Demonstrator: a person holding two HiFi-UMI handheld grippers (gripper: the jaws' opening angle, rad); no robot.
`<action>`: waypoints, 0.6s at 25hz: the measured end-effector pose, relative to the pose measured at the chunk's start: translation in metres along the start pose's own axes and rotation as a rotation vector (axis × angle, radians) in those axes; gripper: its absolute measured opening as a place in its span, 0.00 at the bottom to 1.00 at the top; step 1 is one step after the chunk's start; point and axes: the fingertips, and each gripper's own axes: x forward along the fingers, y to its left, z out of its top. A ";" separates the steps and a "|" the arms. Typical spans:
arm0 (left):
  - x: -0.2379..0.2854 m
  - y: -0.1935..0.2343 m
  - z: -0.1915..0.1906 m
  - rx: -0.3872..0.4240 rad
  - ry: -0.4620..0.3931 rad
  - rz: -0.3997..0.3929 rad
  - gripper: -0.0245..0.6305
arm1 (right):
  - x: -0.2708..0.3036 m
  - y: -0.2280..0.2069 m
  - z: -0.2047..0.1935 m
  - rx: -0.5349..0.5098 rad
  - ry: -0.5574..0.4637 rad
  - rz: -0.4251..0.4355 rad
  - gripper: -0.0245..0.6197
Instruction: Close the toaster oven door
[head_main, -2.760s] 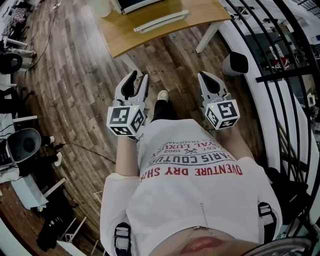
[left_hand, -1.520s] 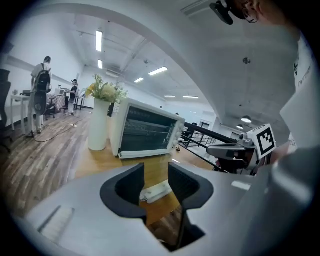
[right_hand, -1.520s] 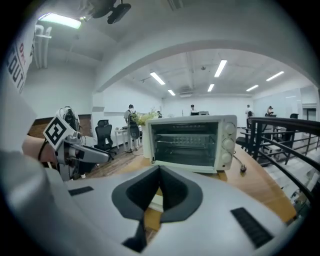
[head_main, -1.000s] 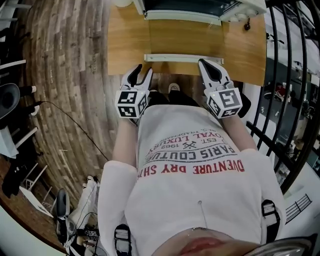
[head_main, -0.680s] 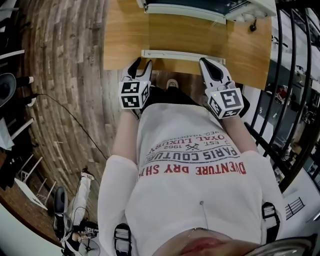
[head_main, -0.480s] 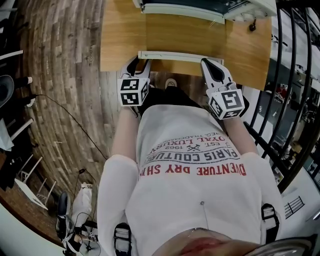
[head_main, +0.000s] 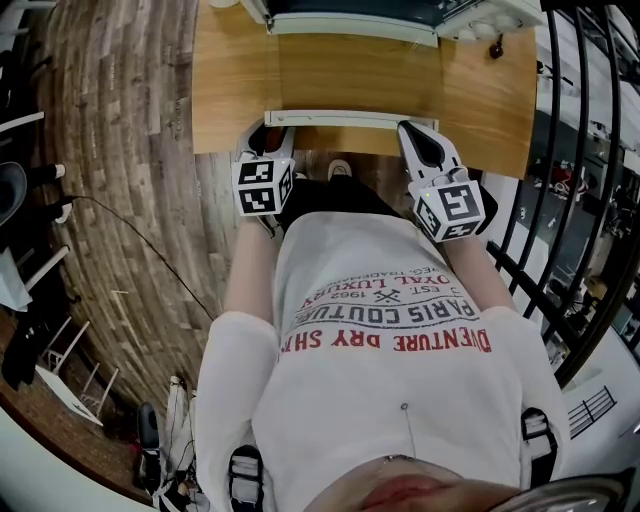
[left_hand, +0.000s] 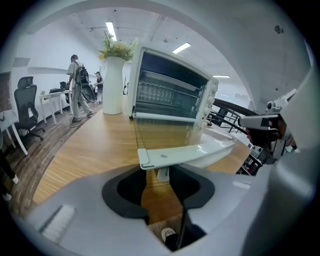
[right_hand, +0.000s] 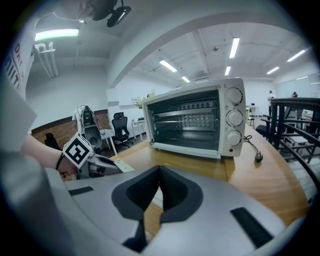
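A white toaster oven (head_main: 350, 10) (left_hand: 172, 92) (right_hand: 200, 122) stands at the back of a wooden table (head_main: 230, 80). Its glass door (head_main: 355, 70) lies open and flat, and the white handle bar (head_main: 350, 118) (left_hand: 187, 155) is near the table's front edge. My left gripper (head_main: 270, 135) (left_hand: 161, 175) is open just under the handle's left end, and the handle's post shows between its jaws. My right gripper (head_main: 408, 128) (right_hand: 160, 169) is shut and empty, with its tip at the handle's right end.
A black railing (head_main: 590, 150) runs along the right side. A power plug (head_main: 493, 47) (right_hand: 257, 157) lies on the table right of the oven. A tall white vase (left_hand: 114, 85) stands behind the oven, and a person (left_hand: 77, 87) and an office chair (left_hand: 25, 110) are farther off.
The table and oven have swung into view ahead. Both grippers have come forward to the table's edge, and the left one has slid in under the handle's left end.
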 end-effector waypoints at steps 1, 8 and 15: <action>0.000 0.000 0.000 -0.005 -0.001 0.001 0.27 | -0.001 -0.001 0.002 -0.001 -0.004 -0.001 0.05; -0.009 -0.003 0.012 -0.007 -0.029 0.012 0.26 | -0.006 -0.009 0.014 -0.004 -0.032 -0.011 0.05; -0.022 -0.013 0.032 0.015 -0.088 0.024 0.21 | -0.018 -0.004 0.026 -0.012 -0.081 0.012 0.05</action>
